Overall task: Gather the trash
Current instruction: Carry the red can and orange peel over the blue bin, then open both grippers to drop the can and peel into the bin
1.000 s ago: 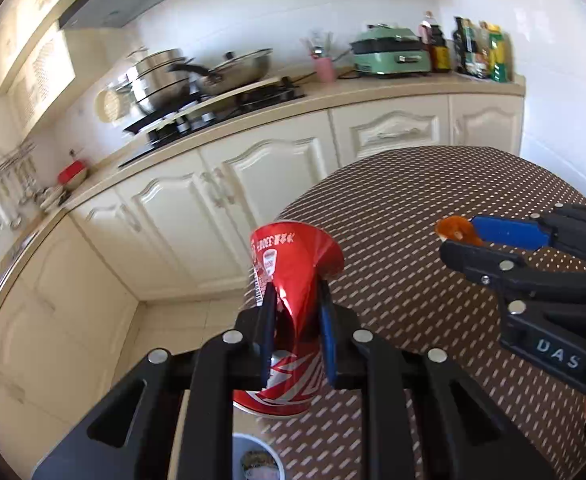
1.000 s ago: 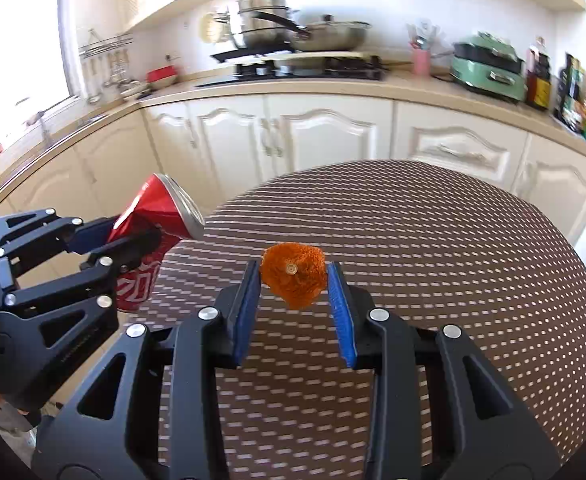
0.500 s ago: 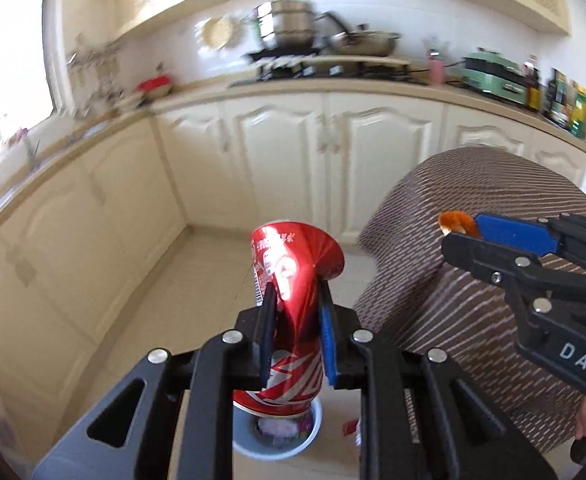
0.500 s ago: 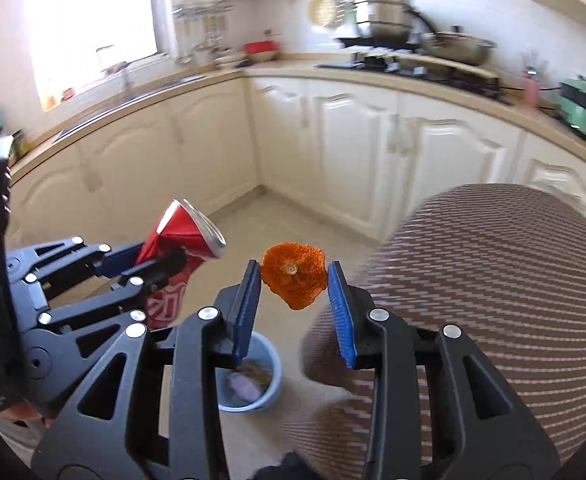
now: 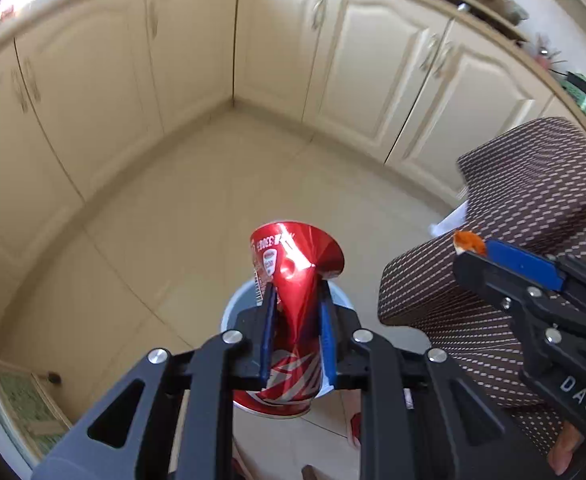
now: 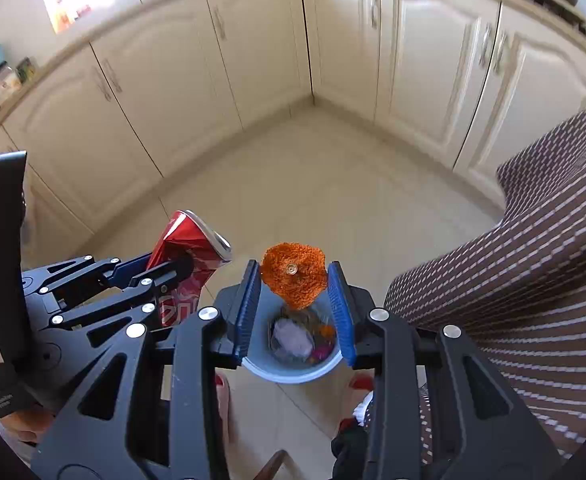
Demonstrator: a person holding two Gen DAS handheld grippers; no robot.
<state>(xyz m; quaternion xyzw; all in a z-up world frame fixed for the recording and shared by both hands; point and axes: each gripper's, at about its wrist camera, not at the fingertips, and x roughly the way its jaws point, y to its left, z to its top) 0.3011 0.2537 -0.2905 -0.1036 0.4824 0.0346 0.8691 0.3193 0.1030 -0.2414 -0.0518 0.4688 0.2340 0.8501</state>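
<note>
Cream kitchen cabinets (image 6: 253,64) meet in a corner above a pale tiled floor (image 6: 313,184); the brown patterned tablecloth (image 6: 533,264) hangs at the right edge of both views. Item one: crushed red can (image 5: 293,280), pinched at its creased waist by your left gripper (image 5: 297,316), blue pads pressed into the dent, the grip that keeps a flattened can from slipping. Item two: orange peel (image 6: 293,276), clamped between the blue pads of your right gripper (image 6: 295,292), which close on it with a moderate gap. Item three: pale blue bin (image 6: 293,372), on the floor directly beneath both tools, already holding scraps. You hold both grippers pitched downward, side by side, over its mouth, apparently so each piece falls straight in on release. Neither piece is released yet.
</note>
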